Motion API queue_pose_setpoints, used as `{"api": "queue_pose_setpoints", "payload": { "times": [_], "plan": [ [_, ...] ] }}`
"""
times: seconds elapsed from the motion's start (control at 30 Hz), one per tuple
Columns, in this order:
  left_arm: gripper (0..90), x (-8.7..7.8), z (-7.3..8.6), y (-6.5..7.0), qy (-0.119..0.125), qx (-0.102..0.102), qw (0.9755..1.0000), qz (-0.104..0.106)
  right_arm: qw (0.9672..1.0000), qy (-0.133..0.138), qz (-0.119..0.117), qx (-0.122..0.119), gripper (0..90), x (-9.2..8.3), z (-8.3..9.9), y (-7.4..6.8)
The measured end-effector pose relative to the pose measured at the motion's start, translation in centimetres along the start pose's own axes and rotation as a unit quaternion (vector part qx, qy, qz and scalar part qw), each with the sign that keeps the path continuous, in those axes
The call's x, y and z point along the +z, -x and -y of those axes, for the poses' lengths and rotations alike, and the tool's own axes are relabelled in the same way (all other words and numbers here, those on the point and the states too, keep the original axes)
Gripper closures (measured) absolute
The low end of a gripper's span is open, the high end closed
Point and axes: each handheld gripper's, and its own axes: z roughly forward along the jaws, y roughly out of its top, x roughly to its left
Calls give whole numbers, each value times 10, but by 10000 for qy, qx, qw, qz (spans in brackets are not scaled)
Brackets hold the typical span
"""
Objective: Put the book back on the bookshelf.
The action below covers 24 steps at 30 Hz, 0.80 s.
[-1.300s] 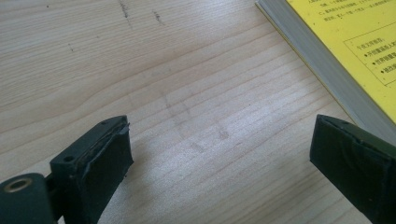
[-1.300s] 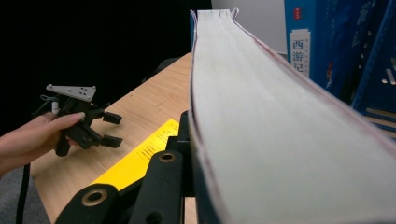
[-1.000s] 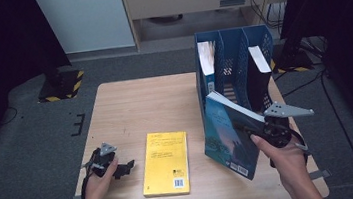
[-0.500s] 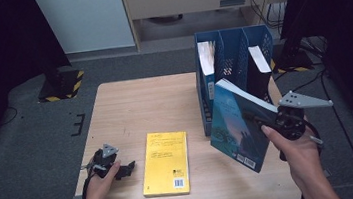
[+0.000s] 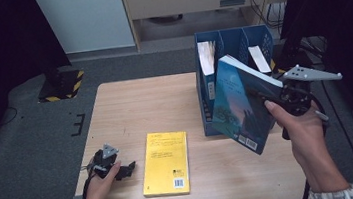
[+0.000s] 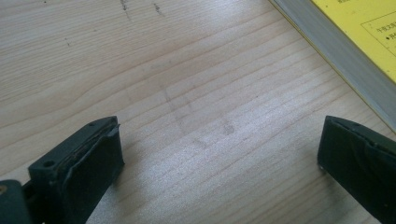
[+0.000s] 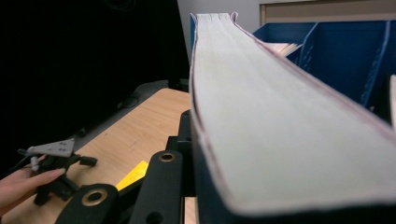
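High view: the right gripper pinched the blue book along its page edge and held it tilted above the table, just at 3 o'clock of the blue file rack, whose compartments already carried white papers. The yellow book lay flat near the table's 6 o'clock edge, with the left gripper resting at its 9 o'clock, close beside it but apart. Left gripper view: the jaws stood fully spread over bare wood, nothing between them, having just finished opening; the yellow book's page edge lay toward 1 o'clock. Right gripper view: the blue book's fore-edge ran away from the camera toward 12 o'clock, clamped between jaws pressed nearly together, with the rack's dividers at 1 o'clock and the left gripper at 8 o'clock on the table. The step in hand appeared to be filing the blue book into an open compartment. To do it well, the book probably needed turning upright, spine aligned with a divider gap, its lower corner led over the rack's front wall before lowering; the pinch should hold until the book bore on the rack floor, since a grip at one edge could let the cover sag or the book swing.
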Motion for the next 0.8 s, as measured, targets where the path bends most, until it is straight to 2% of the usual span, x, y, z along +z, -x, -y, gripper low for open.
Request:
{"api": "queue_pose_setpoints", "payload": {
  "times": [0.27,0.47,0.8],
  "plan": [
    [0,0,0,0,11,31,10000,-1,9993,-49,380,54,739,12,-17,19],
    [0,0,0,0,17,39,10000,8,9982,-102,597,-5,739,18,-23,28],
    [0,1,0,0,16,41,10000,15,9950,-213,973,61,739,37,-27,46]
  ]
}}
